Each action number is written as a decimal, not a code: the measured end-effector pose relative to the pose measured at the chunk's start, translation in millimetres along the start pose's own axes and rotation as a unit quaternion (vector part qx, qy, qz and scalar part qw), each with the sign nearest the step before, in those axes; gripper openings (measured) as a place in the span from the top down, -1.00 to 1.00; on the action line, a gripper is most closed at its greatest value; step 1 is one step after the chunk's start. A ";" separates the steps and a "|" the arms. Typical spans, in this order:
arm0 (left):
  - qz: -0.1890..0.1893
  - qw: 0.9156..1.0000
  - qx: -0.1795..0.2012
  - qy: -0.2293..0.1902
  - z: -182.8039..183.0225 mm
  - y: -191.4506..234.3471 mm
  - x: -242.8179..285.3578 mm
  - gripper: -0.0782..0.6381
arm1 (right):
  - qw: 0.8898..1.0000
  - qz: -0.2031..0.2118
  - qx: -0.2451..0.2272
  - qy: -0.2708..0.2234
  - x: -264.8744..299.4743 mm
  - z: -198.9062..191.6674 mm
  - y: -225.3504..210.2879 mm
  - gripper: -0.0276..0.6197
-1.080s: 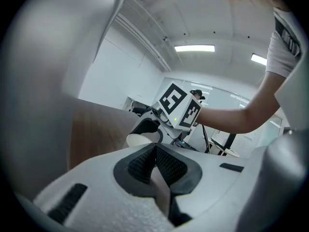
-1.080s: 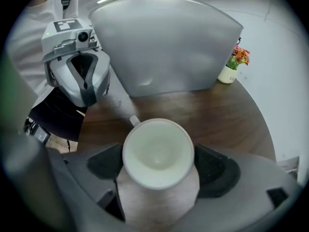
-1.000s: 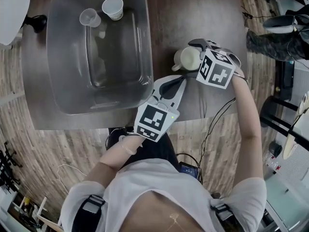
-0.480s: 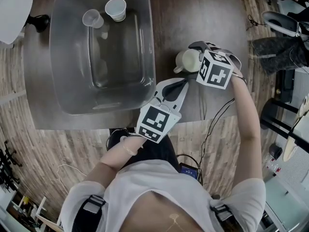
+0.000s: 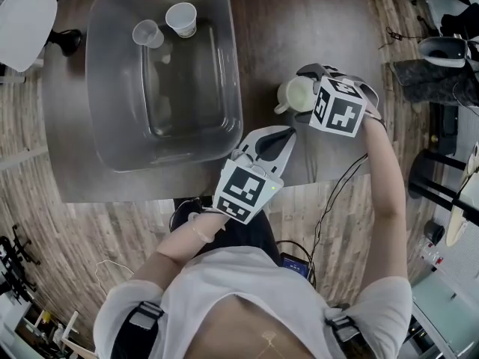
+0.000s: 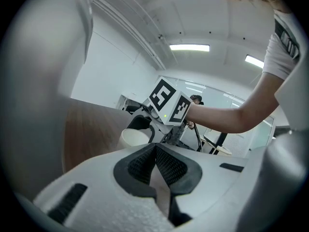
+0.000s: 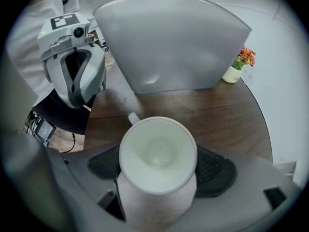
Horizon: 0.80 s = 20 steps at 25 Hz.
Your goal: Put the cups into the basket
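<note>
Right of bench (image 5: 299, 21) centre: right hand-held gripper (image 5: 307, 92) clamped on white mug (image 5: 293, 94), handle on basket side. Basket (image 5: 224, 66) lies left of mug, near. Paper cup (image 5: 182, 19), clear cup (image 5: 147, 33) inside, far end. Left hand-held gripper (image 5: 278, 134) pinched closed, empty, nearer basket.

Inside basket (image 5: 233, 88): open from above; middle and near end bare.
Basket's far-left corner: clear cup (image 5: 147, 33) and paper cup (image 5: 182, 19) standing.
Right of basket: bare table (image 5: 299, 21); white mug (image 5: 298, 94) toward its near end.
Basket's near-right corner: left gripper (image 5: 284, 133) just beside.
</note>
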<state>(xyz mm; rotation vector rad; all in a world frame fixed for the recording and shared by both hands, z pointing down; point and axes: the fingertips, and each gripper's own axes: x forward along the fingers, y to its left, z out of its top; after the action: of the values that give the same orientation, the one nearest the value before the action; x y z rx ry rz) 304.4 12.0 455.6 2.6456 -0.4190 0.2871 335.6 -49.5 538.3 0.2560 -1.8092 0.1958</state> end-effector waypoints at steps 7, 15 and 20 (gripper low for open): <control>-0.037 0.999 0.021 -0.001 12.1 -25.0 -16.0 0.76 | 1.000 -0.016 0.004 0.006 -37.7 -1.2 21.6 -0.39; -0.046 0.999 0.021 -0.013 23.4 -45.3 -44.9 0.76 | 1.000 -0.013 0.012 -0.011 -83.0 5.1 69.2 -0.39; -0.035 0.997 0.049 -0.044 42.9 -46.6 -64.7 0.76 | 1.000 -0.016 -0.008 0.002 -103.3 10.8 87.6 -0.39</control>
<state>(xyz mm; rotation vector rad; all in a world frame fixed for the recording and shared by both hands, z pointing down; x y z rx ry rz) 265.4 48.1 382.2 2.7702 -0.3472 0.1731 326.1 39.1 435.8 0.2733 -1.8008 0.1591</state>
